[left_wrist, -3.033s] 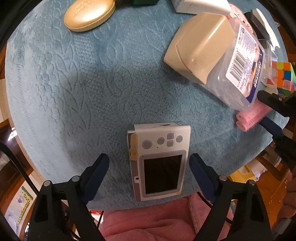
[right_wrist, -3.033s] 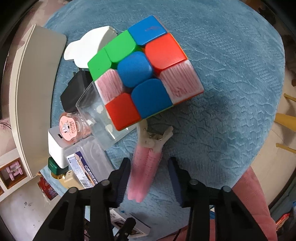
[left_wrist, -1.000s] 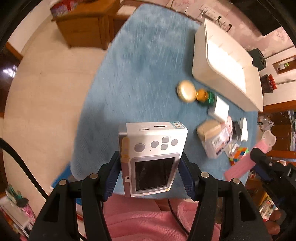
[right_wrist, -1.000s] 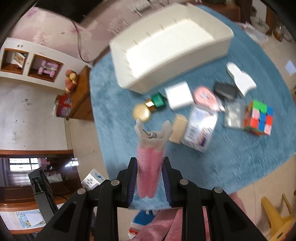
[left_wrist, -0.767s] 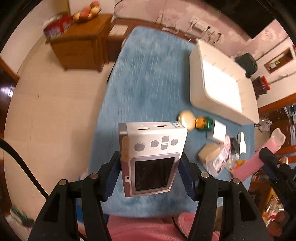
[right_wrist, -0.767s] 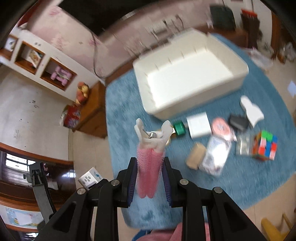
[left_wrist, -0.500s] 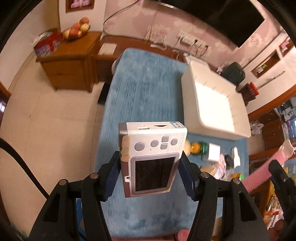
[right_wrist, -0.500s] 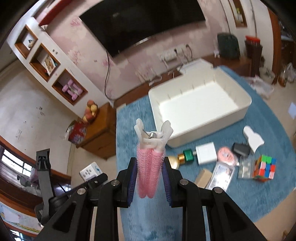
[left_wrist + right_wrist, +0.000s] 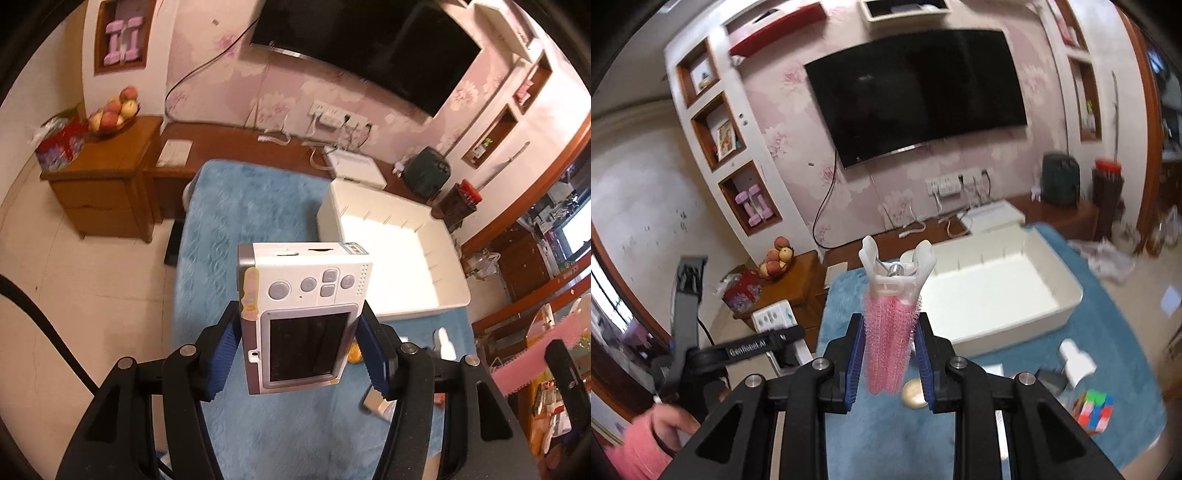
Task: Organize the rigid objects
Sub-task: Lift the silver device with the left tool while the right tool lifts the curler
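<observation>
The left gripper (image 9: pixel 301 354) clamps a white digital camera (image 9: pixel 301 317); its body reads "GenRobot.AI" in the right view. The right gripper (image 9: pixel 888 363) pinches a pink bristled hair clip (image 9: pixel 888 332).

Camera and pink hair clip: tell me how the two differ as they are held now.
The camera is a flat white box with buttons and a dark screen; the pink hair clip is slim, bristly, with a white forked end. The left hand-held gripper stands wide around the camera; the right hand-held gripper is nearly closed on the clip. Both are clamped and lifted above the blue cloth.
</observation>
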